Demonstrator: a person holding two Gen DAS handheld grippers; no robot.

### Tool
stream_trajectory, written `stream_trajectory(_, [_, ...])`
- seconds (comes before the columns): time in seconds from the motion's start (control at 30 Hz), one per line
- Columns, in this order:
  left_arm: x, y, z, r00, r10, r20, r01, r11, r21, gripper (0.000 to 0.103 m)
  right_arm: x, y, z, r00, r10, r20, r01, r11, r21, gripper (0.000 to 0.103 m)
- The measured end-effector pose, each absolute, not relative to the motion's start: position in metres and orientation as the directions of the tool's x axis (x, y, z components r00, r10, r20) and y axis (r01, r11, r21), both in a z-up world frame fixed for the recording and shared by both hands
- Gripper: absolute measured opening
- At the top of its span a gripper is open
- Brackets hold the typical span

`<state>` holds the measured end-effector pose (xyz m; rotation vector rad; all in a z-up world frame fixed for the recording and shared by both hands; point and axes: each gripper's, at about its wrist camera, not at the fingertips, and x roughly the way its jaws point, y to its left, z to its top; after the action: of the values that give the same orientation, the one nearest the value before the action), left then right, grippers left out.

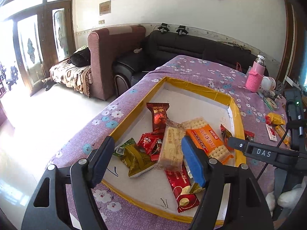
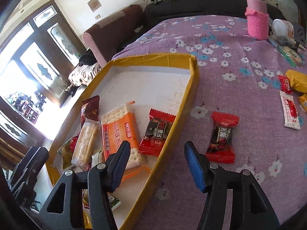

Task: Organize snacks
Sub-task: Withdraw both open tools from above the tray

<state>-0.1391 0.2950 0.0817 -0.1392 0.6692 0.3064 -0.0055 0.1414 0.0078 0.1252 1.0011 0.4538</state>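
Note:
A shallow white box with a yellow taped rim [image 1: 138, 105] [image 2: 193, 88] lies on the purple flowered cloth. It holds several snacks: an orange cracker pack [image 1: 207, 138] [image 2: 119, 132], a pale biscuit bar [image 1: 170, 147] [image 2: 86, 143], a green pack [image 1: 134, 157], red candies [image 1: 149, 141] [image 2: 157, 134] and a long red wafer pack [image 1: 182, 187]. My left gripper [image 1: 145, 161] is open and empty above the box's near part. My right gripper [image 2: 157, 164] is open and empty over the box's right rim. A red candy [image 2: 222, 138] lies on the cloth just right of it.
More snacks lie on the cloth at the right: a yellow pack [image 2: 297, 80], a small red candy [image 2: 285, 84] and a white-red bar [image 2: 289, 111]. A pink-sleeved bottle [image 1: 256, 74] [image 2: 257, 17] and a white jar [image 2: 283, 27] stand at the far right. Sofas stand beyond the table.

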Motion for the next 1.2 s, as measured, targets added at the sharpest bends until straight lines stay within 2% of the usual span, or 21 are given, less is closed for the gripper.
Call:
stream_trajectory(0.03, [-0.140,0.296,0.082,0.742,0.235,-0.628,-0.324,0.946,-0.028,0.072,-0.005,0.146,0.005,0.445,0.422,-0.790,-0.319,0.899,0.301,0.046])
stream_trajectory(0.17, [-0.141,0.299,0.082,0.741,0.234,-0.629,-0.330,0.943,-0.038,0.073,0.000,0.152,0.002,0.449,0.393,-0.802,-0.323,0.909,0.265,0.039])
stream_trajectory(0.5, [-0.140,0.300,0.079,0.735,0.212,-0.644,-0.323,0.945,-0.057,0.073,0.006,0.166,0.001,0.426,0.400,-0.811,-0.351,0.900,0.259,0.041])
stream_trajectory(0.57, [-0.141,0.301,0.081,0.744,0.184,-0.643,-0.309,0.947,-0.086,0.073,0.011,0.156,0.004,0.392,0.454,-0.800,-0.346,0.878,0.329,0.041])
stream_trajectory(0.63, [-0.144,0.304,0.084,0.761,0.113,-0.639,-0.271,0.950,-0.155,0.073,0.017,0.129,0.014,0.404,0.533,-0.744,-0.306,0.845,0.439,0.040])
stream_trajectory(0.67, [-0.145,0.305,0.086,0.771,0.066,-0.634,-0.247,0.948,-0.202,0.073,0.019,0.113,0.022,0.432,0.531,-0.729,-0.286,0.847,0.448,0.041])
stream_trajectory(0.73, [-0.147,0.306,0.090,0.788,-0.030,-0.614,-0.194,0.936,-0.295,0.080,0.022,0.080,0.034,0.505,0.477,-0.719,-0.242,0.878,0.413,0.048])
stream_trajectory(0.8, [-0.148,0.300,0.094,0.805,-0.091,-0.586,-0.146,0.927,-0.345,0.082,0.027,0.043,0.038,0.562,0.407,-0.720,-0.180,0.910,0.374,0.054])
stream_trajectory(0.9, [-0.143,0.280,0.095,0.805,-0.134,-0.579,-0.096,0.932,-0.350,0.082,0.034,-0.001,0.031,0.585,0.332,-0.740,-0.095,0.934,0.344,0.055])
stream_trajectory(1.0, [-0.136,0.265,0.092,0.781,-0.191,-0.595,-0.056,0.927,-0.372,0.082,0.034,-0.013,0.019,0.562,0.341,-0.754,-0.089,0.931,0.354,0.055])
stream_trajectory(1.2, [-0.132,0.256,0.092,0.771,-0.174,-0.612,-0.074,0.931,-0.358,0.082,0.032,0.035,-0.003,0.493,0.411,-0.767,-0.195,0.911,0.363,0.055])
